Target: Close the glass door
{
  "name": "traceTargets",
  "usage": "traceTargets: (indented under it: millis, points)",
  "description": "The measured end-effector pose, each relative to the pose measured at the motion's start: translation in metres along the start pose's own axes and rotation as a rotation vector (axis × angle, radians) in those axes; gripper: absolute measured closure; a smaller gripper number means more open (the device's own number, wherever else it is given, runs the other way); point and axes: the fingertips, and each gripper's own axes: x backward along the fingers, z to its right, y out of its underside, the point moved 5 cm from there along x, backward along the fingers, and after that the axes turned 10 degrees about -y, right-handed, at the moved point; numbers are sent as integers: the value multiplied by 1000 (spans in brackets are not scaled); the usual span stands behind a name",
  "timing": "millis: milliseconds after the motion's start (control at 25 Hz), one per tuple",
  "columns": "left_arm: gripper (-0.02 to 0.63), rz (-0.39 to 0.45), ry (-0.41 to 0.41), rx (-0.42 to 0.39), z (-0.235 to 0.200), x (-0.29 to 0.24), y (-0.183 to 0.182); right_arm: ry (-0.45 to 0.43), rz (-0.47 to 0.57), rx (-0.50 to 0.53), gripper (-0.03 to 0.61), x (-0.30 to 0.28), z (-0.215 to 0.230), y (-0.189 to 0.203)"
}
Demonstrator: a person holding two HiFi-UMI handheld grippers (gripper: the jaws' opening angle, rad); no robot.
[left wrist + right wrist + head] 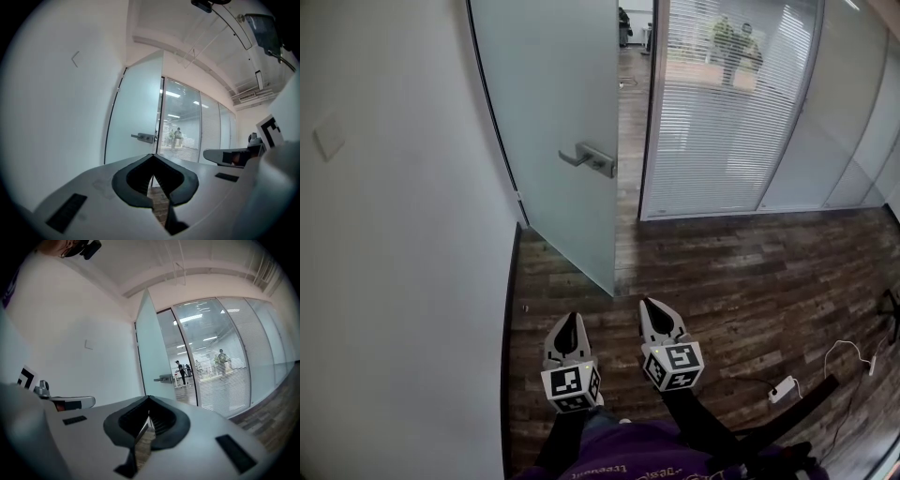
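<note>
The frosted glass door (553,94) stands open, swung inward from the white wall on the left, with its metal lever handle (589,157) facing me. Both grippers sit low in the head view, side by side and well short of the door. My left gripper (569,321) is shut and empty, pointing level at the door (136,117) and handle (144,137). My right gripper (652,306) also has its tips together with nothing between them; its own view shows the door (147,357) and handle (165,378) ahead.
A white wall (394,234) runs along the left. A glass partition with blinds (722,122) closes the right of the doorway, with people (731,42) beyond it. White cables and an adapter (783,388) lie on the wood floor (750,272) at right.
</note>
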Motion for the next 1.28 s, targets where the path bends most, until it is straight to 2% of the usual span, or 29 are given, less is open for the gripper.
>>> traceTargets:
  millis: [720,1000,1280]
  points:
    - [612,-16,33,20,-78,-84,3,38,-19,17,581,-106,-10,10]
    - [612,-23,48,5,-95,-102,1,66,-33,19,581,-126,-11,14]
    - [612,-47,45,29,-104,-111,11,88,-53,16,581,-135,-6,20]
